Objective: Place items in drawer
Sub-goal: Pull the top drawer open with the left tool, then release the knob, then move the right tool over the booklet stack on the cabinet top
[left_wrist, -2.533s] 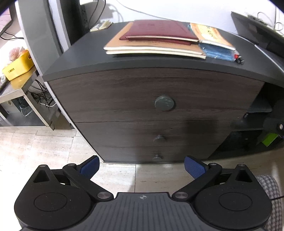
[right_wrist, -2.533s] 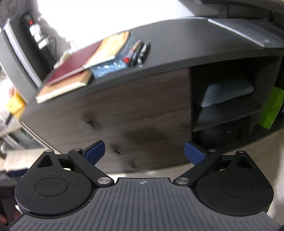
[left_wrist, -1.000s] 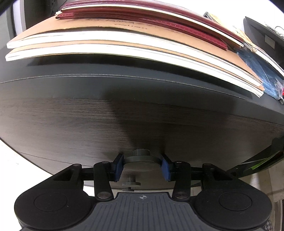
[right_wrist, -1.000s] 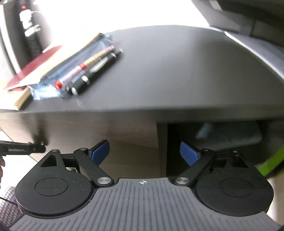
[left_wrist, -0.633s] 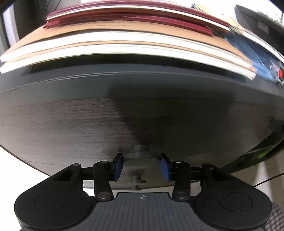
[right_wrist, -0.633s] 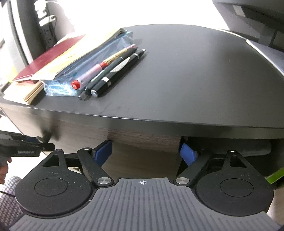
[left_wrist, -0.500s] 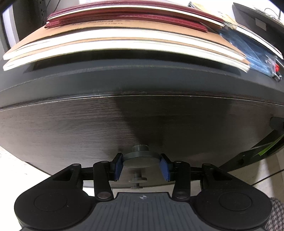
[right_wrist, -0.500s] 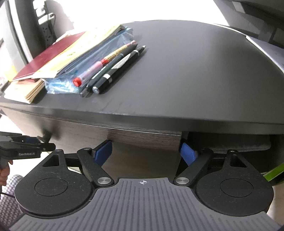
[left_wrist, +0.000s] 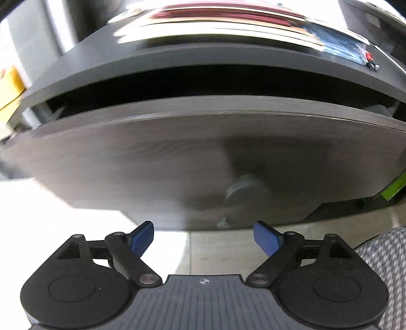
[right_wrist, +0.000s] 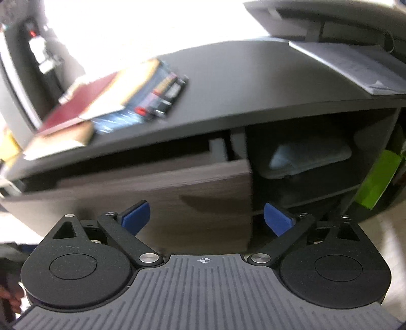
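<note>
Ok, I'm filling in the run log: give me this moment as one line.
step: open drawer | drawer: pulled out | left gripper: open, off knob | right gripper: open | books, pens: on top

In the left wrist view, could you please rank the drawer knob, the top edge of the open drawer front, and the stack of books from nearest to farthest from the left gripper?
From the left gripper:
1. Drawer knob, just ahead and slightly right of the open fingers.
2. Top edge of the drawer front, higher up, across the view.
3. Stack of books, on the cabinet top, behind the drawer opening.
</note>
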